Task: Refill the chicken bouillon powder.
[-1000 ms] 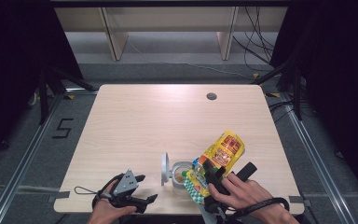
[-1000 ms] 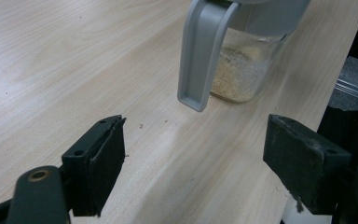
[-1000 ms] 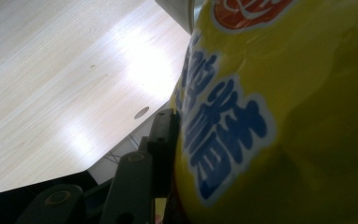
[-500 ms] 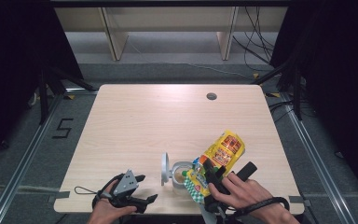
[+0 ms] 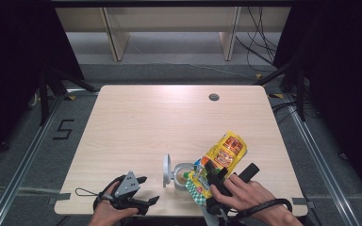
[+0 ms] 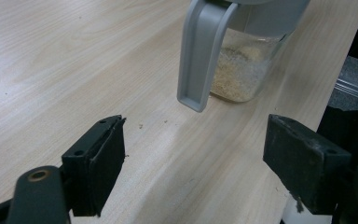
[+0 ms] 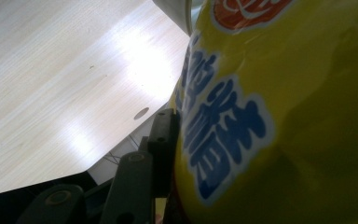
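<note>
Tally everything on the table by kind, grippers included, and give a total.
Yellow snack bag: 1
Clear jar with grey flip lid: 1
Grippers: 2, left gripper and right gripper
Total: 4

A "5" (image 5: 63, 129) is marked on the floor left of the table; the yellow bag's (image 7: 279, 116) blue lettering is unreadable

A light wooden table (image 5: 136, 122) carries a clear jar (image 5: 183, 175), apparently part-filled.

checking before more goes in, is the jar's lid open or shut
Open. The grey lid stands flipped up beside the jar mouth, and the yellow bag in the right gripper tilts toward it.
</note>
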A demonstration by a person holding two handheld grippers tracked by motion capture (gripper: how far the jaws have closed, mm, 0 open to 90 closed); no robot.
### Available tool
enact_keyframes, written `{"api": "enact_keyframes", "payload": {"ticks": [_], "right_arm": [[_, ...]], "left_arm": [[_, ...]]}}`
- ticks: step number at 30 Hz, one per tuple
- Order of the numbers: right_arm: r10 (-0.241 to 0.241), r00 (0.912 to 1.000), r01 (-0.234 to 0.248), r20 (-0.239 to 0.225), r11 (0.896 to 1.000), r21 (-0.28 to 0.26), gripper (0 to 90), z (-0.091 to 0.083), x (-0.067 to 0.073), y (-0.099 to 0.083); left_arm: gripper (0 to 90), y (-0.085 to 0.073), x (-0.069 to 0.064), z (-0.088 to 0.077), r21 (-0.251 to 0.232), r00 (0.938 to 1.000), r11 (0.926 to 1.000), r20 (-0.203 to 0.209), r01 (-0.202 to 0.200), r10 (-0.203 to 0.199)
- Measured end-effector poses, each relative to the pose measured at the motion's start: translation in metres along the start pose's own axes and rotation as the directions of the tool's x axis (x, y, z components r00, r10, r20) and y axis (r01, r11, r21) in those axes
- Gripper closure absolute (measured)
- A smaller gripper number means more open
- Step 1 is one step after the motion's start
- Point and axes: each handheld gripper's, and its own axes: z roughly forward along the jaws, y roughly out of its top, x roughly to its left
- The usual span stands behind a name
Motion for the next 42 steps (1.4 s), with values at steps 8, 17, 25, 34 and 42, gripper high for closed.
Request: {"api": "enact_keyframes", "payload": {"ticks": [8,17,25,34,42], "right_arm": [[0.007,1.0000,-0.007,-0.004,1.000,0.003,67.0,0.0001,0.0008,0.0001],[0.006,1.0000,-0.006,0.001,1.000,0.000,67.0,0.0007,-0.0007,-0.0013],[0.008,0.9999,-0.008,-0.009,1.000,-0.001,67.0,0.0002,0.0002,-0.0014],[0.000,1.0000,0.000,-0.007,1.000,-0.007,67.1,0.0000,0.0012,-0.0004],[0.005,1.0000,-0.005,-0.007,1.000,0.006,67.1,0.0013,0.0012,-0.0012]], "left_arm": [[20.1,-0.0001,-0.0003,0.0001,-0.003,1.0000,1.0000,-0.003,0.000,0.000],[20.1,-0.0001,-0.0003,-0.0001,-0.003,1.0000,1.0000,-0.004,-0.001,0.001],[20.1,-0.0001,-0.0002,-0.0001,-0.003,1.0000,1.0000,-0.003,0.000,0.000],[20.1,-0.0001,-0.0002,0.0001,-0.004,1.0000,1.0000,-0.003,0.000,0.000],[20.1,-0.0001,-0.0002,0.0000,-0.004,1.0000,1.0000,-0.004,0.001,-0.001]]}}
